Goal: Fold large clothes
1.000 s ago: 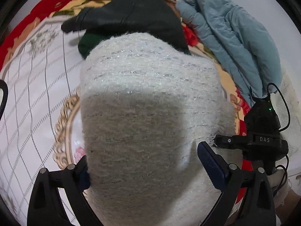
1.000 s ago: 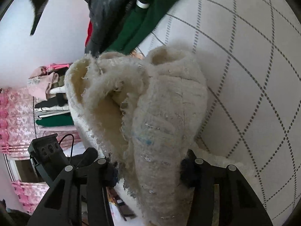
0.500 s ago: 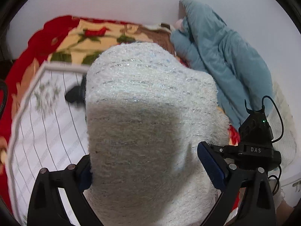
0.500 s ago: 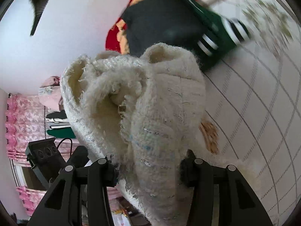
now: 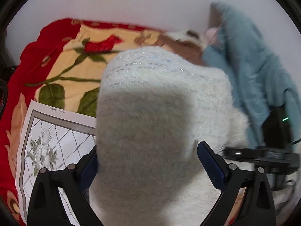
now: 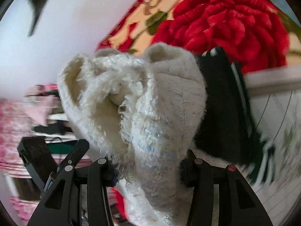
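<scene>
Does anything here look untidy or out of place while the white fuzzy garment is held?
Yes. In the right gripper, the white fuzzy sweater is bunched into a crumpled wad with frayed edges, not flat. In the left gripper it looks smooth.

The sweater (image 5: 160, 122) hides the left tongs' (image 5: 148, 162) pad faces and most of the bed behind. The dark garment (image 6: 223, 113) and shelf (image 6: 37, 116) are motion-blurred.
</scene>
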{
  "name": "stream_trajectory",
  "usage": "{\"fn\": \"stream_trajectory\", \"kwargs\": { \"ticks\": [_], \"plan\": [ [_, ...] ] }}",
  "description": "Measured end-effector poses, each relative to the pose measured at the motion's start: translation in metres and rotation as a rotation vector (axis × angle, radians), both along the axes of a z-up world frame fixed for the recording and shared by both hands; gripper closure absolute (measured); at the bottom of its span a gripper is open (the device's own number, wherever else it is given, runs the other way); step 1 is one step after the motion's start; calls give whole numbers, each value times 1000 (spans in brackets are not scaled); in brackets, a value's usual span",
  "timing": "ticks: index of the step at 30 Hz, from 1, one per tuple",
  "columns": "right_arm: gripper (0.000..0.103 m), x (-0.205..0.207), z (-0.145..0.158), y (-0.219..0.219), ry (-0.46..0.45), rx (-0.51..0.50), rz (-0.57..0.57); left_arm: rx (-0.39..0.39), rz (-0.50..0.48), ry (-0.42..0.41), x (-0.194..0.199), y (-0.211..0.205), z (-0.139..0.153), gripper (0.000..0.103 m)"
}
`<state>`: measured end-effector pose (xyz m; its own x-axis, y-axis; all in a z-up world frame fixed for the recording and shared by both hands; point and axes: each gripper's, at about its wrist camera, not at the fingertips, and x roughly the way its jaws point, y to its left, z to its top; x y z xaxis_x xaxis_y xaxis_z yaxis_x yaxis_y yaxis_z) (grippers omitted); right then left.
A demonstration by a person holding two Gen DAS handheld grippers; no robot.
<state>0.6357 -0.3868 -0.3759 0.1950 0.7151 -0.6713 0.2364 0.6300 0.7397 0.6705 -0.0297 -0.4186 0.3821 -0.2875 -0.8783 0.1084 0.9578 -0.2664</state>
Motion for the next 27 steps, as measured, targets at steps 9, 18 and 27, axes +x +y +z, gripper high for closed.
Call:
{"fn": "stream_trajectory", "kwargs": {
  "ticks": [9, 18, 27],
  "plan": [
    [25, -6, -4, 13, -38, -263, 115, 75, 2, 5, 8, 3, -1, 5],
    [0, -98, 70, 16, -174, -771, 45, 239, 92, -120, -66, 21, 60, 3],
    [0, -212, 175, 36, -240, -936, -23, 230, 180, -154, -171, 40, 149, 3]
  ]
}}
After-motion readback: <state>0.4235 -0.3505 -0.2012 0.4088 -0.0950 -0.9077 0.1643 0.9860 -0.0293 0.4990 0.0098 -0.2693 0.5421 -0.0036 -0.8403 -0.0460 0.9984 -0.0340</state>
